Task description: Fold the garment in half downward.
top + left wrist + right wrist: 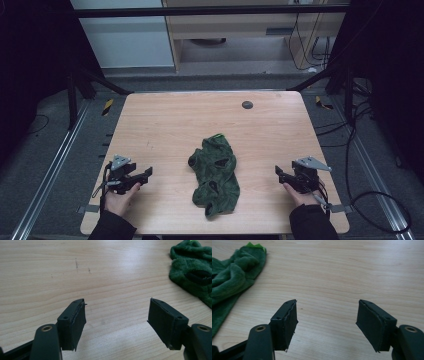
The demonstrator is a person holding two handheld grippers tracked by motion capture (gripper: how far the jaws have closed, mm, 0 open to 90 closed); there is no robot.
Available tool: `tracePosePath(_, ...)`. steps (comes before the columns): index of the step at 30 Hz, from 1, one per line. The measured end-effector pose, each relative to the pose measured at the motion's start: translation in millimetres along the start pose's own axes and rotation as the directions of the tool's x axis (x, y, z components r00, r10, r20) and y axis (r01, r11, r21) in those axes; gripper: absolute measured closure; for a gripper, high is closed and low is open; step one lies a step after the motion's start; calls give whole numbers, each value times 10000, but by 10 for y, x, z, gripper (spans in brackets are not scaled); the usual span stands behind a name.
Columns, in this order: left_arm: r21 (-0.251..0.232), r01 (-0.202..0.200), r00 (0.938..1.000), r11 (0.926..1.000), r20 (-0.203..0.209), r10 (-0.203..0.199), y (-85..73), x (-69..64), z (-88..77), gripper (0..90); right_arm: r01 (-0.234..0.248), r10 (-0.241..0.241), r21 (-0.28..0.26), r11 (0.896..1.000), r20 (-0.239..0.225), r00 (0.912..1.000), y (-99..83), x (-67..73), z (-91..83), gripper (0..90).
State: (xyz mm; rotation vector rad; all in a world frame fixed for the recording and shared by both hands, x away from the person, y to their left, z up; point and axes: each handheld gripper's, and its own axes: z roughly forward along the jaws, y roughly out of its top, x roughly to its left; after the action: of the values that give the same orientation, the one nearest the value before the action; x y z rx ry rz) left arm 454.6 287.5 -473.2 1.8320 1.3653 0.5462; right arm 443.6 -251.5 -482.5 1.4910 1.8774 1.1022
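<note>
Resting low on the table (165, 120), left claw (148, 173) and right claw (278, 171) spread wide, flanking the green cloth (216, 172)

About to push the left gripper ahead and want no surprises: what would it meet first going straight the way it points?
Probably the green cloth. The open left gripper points across bare table toward it, though its own view puts the cloth off to one side, so it may only graze the edge.

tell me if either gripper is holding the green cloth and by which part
Nothing is held. The left gripper and right gripper are both open with bare table between the jaws, and the green cloth lies untouched between them.
</note>
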Motion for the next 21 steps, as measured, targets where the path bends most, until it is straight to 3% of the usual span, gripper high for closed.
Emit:
tracePosePath(10,109,-624,9980,9980,85,623,41,-78,0,291,532,-529,14,9986,-951,9941,41,191,-41,340)
tracePosePath(15,84,-712,9956,9974,622,706,120,-132,20,299,667,-691,-242,9975,-1157,9909,133,259,-52,338)
tracePosePath(21,-166,-1163,9909,9931,670,1171,269,-242,30,300,1163,-1182,-224,9930,-1258,9850,223,337,-13,326)
